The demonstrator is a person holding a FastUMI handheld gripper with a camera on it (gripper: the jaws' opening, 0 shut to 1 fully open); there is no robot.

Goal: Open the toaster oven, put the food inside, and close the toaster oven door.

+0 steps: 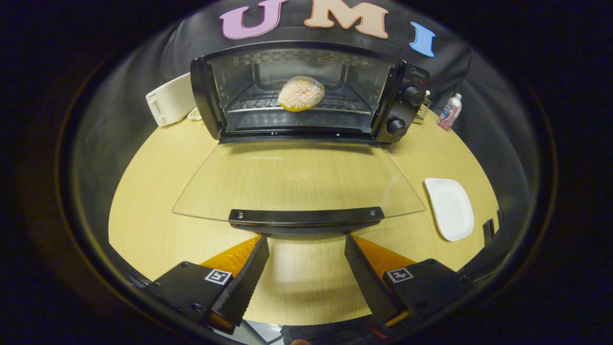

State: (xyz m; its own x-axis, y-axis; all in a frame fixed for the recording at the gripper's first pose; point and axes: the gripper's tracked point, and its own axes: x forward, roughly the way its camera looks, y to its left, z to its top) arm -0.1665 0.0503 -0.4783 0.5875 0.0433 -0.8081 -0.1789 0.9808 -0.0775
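So the black toaster oven [306, 91] sits at the far side of the light wood-grain round table [158, 191], backed up against the booth's dark cloth wall, and its clear glass door [297, 179] is dropped all the way down, lying flat out toward the camera with the wood showing right through it. The food, a round pale crumb-coated patty with a golden edge [300, 94], is already inside, sitting on the wire rack [254, 103] about mid-cavity. Two black knobs [404, 111] are stacked on the oven's right-hand panel. The hand-held gripper [306, 249] is spread open with nothing between its fingers; the tips sit just under the near edge of the door, either side of the black door handle bar [306, 215], and I can't really tell whether they touch it or just hover below it. Other stuff around: a white plastic pop-up toaster [170, 99] just left of the oven, a small bottle with a pink and blue label [450, 111] off to the right near the wall, and a white squarish plate [450, 208] lying empty on the table right of the door.
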